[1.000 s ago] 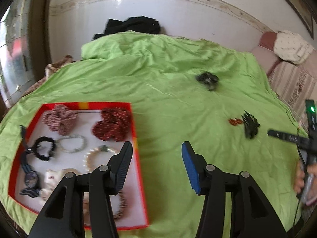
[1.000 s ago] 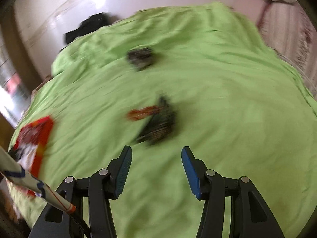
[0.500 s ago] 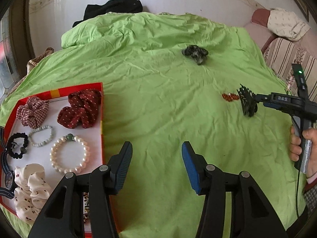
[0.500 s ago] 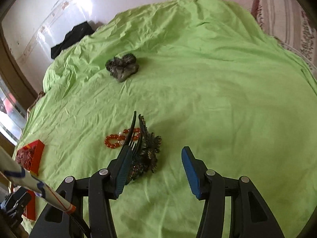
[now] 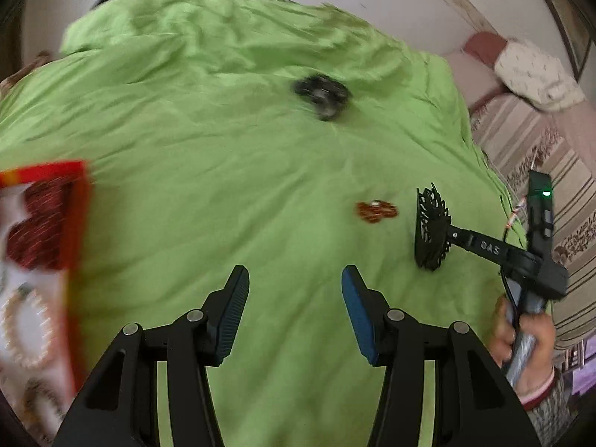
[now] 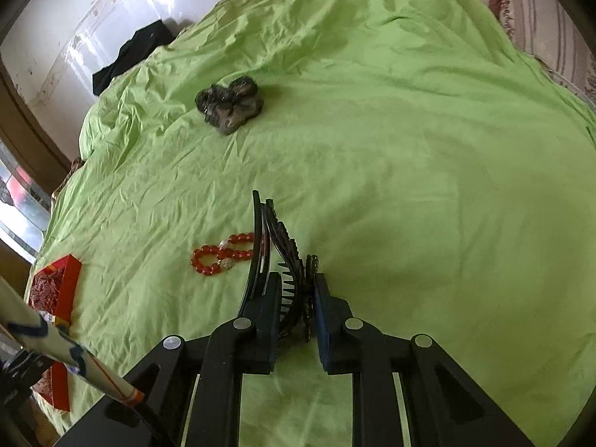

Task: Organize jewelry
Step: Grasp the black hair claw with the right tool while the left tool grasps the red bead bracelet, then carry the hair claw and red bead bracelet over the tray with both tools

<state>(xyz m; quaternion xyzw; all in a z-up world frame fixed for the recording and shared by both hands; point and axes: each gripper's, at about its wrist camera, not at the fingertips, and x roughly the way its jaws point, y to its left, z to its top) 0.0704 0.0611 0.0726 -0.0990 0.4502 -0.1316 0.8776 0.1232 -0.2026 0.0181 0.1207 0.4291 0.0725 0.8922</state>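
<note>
Green-sheeted bed (image 6: 409, 130): one black toothed plastic hair comb (image 6: 287, 260), right gripper (image 6: 294, 298) fingers closing on it. Beside it one red bead bracelet (image 6: 219, 255), further one dark scrunchie (image 6: 231, 106). Left gripper (image 5: 294, 290) fingers apart, empty.

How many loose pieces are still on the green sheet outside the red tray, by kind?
Scrunchie: 1, dark, lying apart from the rest.
Bead bracelet: 1, red.
Hair comb: 1, black, between the closing fingers of the right gripper.
Total: 3 outside the tray.
</note>
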